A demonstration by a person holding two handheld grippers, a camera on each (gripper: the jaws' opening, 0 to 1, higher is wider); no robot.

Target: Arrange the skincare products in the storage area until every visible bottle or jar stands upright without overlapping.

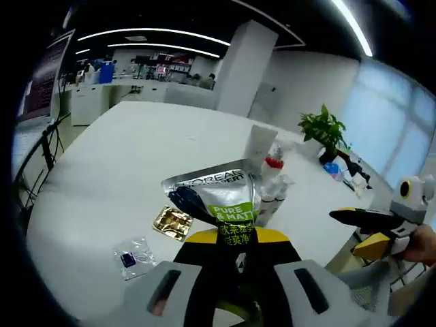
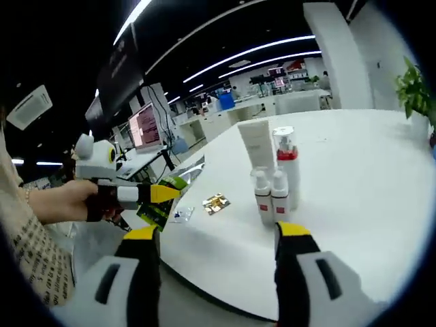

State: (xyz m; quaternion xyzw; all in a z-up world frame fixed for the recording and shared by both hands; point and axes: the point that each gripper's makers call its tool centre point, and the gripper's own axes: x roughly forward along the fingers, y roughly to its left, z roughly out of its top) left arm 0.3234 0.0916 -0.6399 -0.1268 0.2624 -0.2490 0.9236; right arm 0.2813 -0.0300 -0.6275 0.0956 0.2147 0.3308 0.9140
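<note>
My left gripper [image 1: 235,240] is shut on the lower end of a silver and dark L'Oreal tube [image 1: 216,194] with a green label, held above the near edge of the white table [image 1: 122,157]. Beyond it, a white tube [image 1: 260,144], a pump bottle with a red band [image 1: 274,163] and two small white bottles [image 1: 270,196] stand upright close together. In the right gripper view, the same group shows as white tube [image 2: 257,144], pump bottle [image 2: 287,163] and small bottles [image 2: 271,197]. My right gripper [image 2: 218,235] is open and holds nothing, below the table edge.
A gold sachet [image 1: 172,222] and a clear sachet with a purple piece [image 1: 134,257] lie flat near the table edge. A potted plant [image 1: 323,129] stands at the far side. A person's hand [image 2: 68,202] holds the left gripper [image 2: 167,194]. Office desks fill the background.
</note>
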